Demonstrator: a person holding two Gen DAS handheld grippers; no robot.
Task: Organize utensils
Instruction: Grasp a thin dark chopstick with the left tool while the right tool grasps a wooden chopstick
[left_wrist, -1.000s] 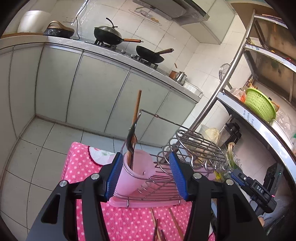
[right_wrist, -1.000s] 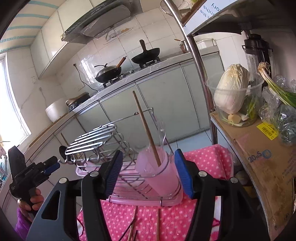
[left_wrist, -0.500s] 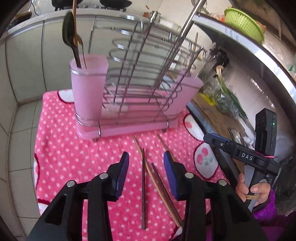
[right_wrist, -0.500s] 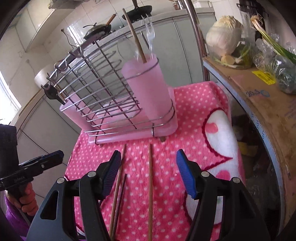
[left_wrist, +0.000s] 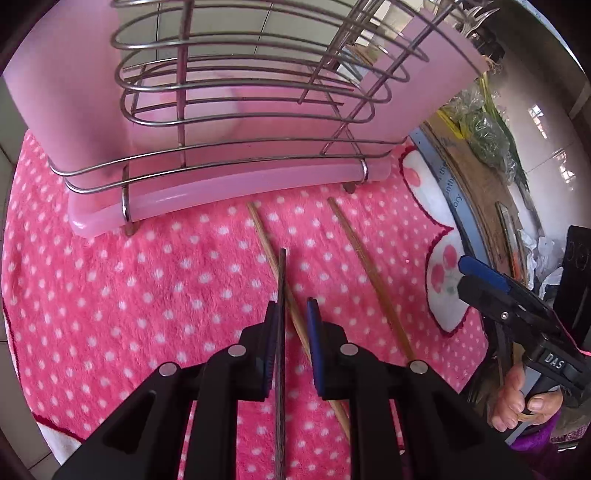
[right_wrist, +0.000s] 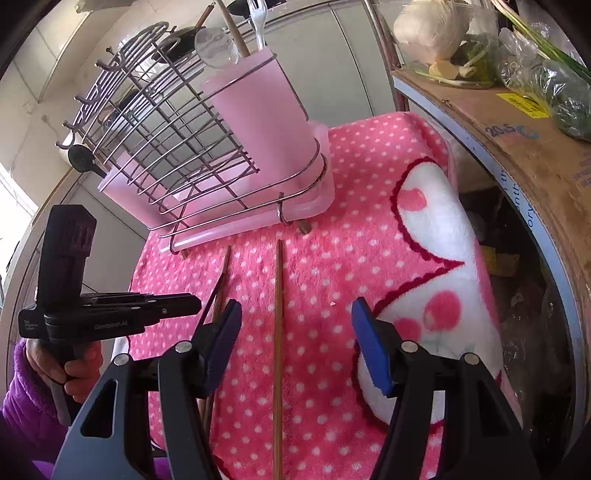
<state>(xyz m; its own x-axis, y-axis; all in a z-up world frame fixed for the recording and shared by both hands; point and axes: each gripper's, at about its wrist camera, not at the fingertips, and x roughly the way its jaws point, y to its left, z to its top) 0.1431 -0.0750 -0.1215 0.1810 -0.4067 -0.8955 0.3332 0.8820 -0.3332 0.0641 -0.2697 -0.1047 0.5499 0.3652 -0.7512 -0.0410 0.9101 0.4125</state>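
Observation:
My left gripper (left_wrist: 291, 317) has its jaws narrowly apart around a dark chopstick (left_wrist: 281, 288) that lies against the left pad, with a light wooden chopstick (left_wrist: 266, 240) crossing under it. Another wooden chopstick (left_wrist: 365, 266) lies to the right on the pink dotted cloth (left_wrist: 147, 295). My right gripper (right_wrist: 295, 325) is open and empty above a wooden chopstick (right_wrist: 277, 295). The left gripper (right_wrist: 184, 304) shows at left over more chopsticks (right_wrist: 222, 273). The wire rack (right_wrist: 177, 155) carries a pink cup (right_wrist: 266, 110) holding a fork, a spoon and a chopstick.
The rack's pink tray (left_wrist: 236, 188) stands close ahead of the left gripper. A shelf edge with a cardboard box (right_wrist: 517, 140) and bagged vegetables (right_wrist: 436, 29) runs along the right. Grey cabinet doors (right_wrist: 354, 62) stand behind the table.
Both grippers have tipped down and come closer to the cloth. My left gripper has narrowed its jaws around the dark chopstick. My right gripper stays wide open over the wooden chopstick.

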